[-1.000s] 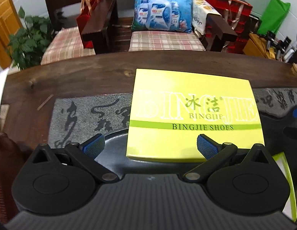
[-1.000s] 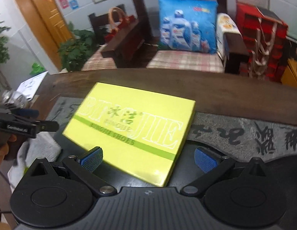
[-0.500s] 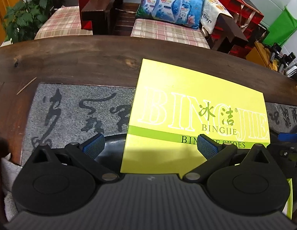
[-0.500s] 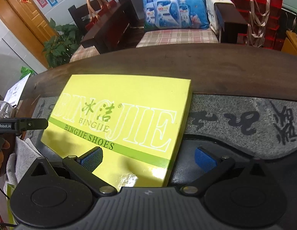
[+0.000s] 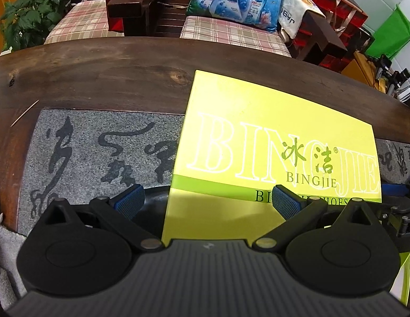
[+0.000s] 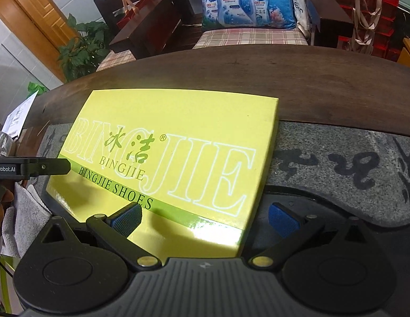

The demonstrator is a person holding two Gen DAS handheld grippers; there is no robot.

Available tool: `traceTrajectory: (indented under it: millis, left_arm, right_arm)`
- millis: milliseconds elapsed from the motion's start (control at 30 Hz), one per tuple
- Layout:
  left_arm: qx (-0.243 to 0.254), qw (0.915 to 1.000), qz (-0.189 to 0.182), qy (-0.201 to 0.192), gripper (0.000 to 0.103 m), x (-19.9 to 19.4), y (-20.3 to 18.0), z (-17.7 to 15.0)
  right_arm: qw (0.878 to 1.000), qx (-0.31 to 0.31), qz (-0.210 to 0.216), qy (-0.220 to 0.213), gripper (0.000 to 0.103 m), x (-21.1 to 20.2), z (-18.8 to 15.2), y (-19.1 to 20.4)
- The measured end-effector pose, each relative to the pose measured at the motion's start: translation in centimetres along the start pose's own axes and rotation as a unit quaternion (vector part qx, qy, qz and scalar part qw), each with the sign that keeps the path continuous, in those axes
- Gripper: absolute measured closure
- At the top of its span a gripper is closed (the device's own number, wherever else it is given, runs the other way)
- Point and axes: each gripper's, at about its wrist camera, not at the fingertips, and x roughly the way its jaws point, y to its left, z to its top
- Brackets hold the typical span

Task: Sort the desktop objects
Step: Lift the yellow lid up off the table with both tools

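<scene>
A flat yellow-green shoe box lid marked BINGJIE SHOES [image 5: 279, 142] [image 6: 175, 155] lies on the dark wooden table, partly over the grey stone inlay. My left gripper [image 5: 207, 202] hovers open above the lid's near left corner; its right pad is over the lid, its left pad over the dark tray edge. Above the lid's near right corner my right gripper [image 6: 205, 218] is open too, straddling the right edge. The left gripper's black finger [image 6: 49, 167] shows at the lid's left side in the right wrist view. Nothing is held.
The grey stone inlay [image 5: 99, 155] with black calligraphy is set in the wooden table [image 6: 310, 84]. A grey cloth [image 6: 22, 216] lies at the near left. Wooden chairs with plaid cushions [image 5: 226, 29], a blue pillow and a plant stand behind the table.
Both grippers have moved forward and tilted down over the lid, which now fills more of each view. The lid itself has not moved and both jaws stay open.
</scene>
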Motion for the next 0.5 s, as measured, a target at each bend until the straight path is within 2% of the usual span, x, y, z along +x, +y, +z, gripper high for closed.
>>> traceTrajectory:
  millis: [500]
  left_arm:
    - [-0.013, 0.9996, -0.016, 0.02, 0.0, 2.0, -0.3, 0.1]
  right_arm:
    - [1.0, -0.008, -0.003, 0.013, 0.0, 1.6, 0.1, 0.4]
